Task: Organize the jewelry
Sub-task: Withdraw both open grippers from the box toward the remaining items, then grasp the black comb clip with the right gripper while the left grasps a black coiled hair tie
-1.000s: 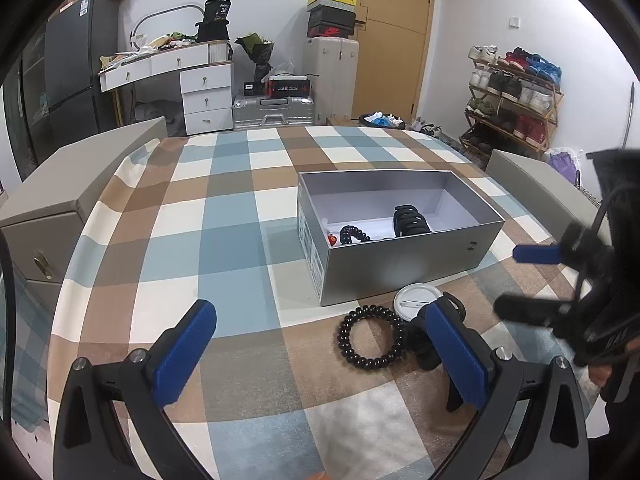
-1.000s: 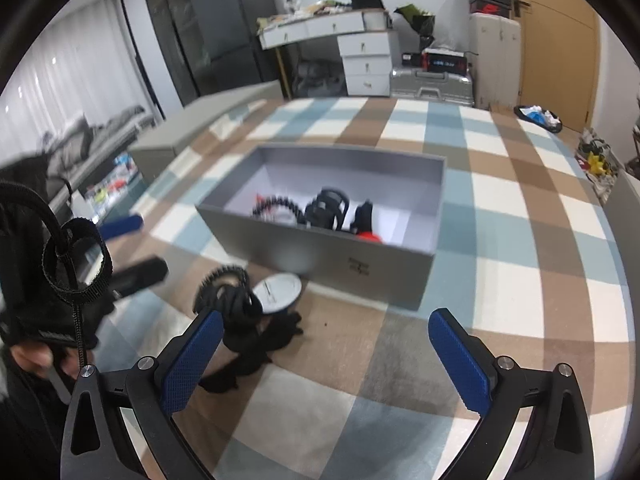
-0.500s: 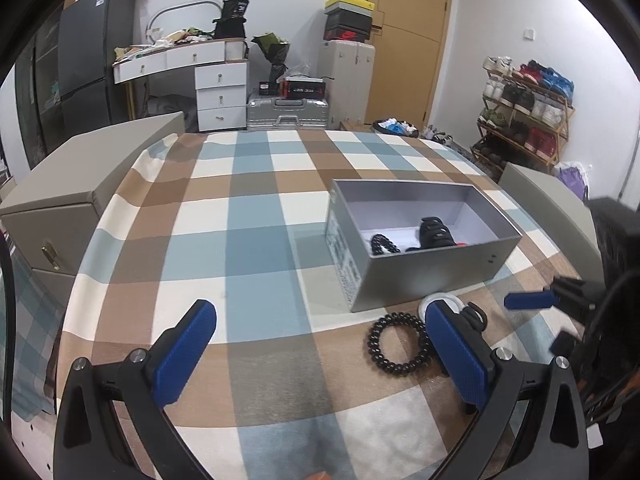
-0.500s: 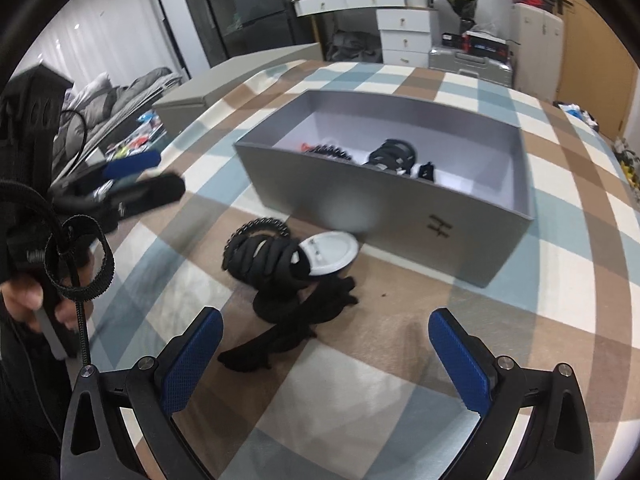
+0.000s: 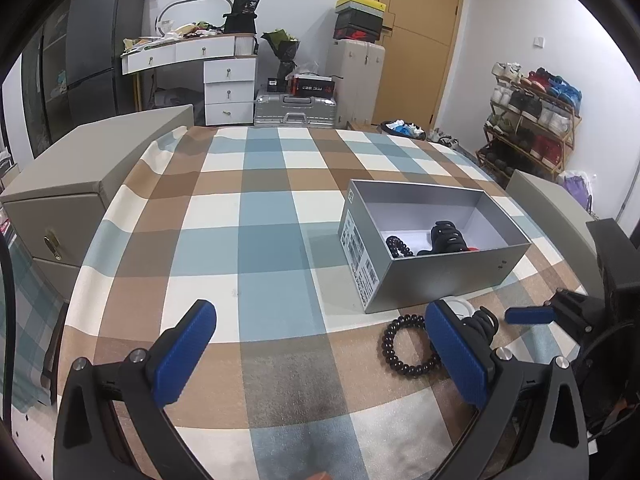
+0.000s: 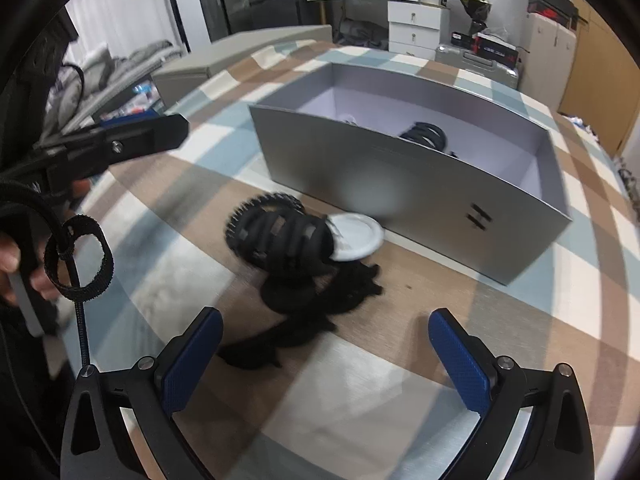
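A checked cloth of soft blue, tan and cream squares covers the bench (image 5: pixel 256 240), lying smooth and matte. To the right of middle on it stands an open grey cardboard box (image 5: pixel 448 276), rectangular, with plain flat walls, a pale lilac-white lining and a printed label on its near left end. Inside it lie a black ribbed claw clip (image 5: pixel 446 236), a short coil of dark beads (image 5: pixel 398 246) to the clip's left and a small red piece at the near wall, too small to name.

Just in front of the box, on the cloth, a bracelet of round glossy black beads (image 5: pixel 404 346) lies flat in an open ring. To its right, a second black claw clip (image 6: pixel 280 240), curved with comb-like teeth and slotted ribs, lies tilted over a shallow white round lid (image 6: pixel 356 236), touching it. A limp black fabric piece (image 6: pixel 316 304), rumpled and fuzzy at the edges, trails from under the clip towards the near side.

The left tongs (image 5: pixel 320 350) hover above the cloth with their blue, finely textured pads wide apart, clamping nothing; the bead bracelet sits just beside the right pad. The right tongs (image 6: pixel 324 356) also stand wide apart and bare, near the fabric piece, with the clip and lid just beyond them. Their view is blurred by motion.

A looped black hook-and-loop strap (image 6: pixel 78 264) hangs at the left of the right-hand view.
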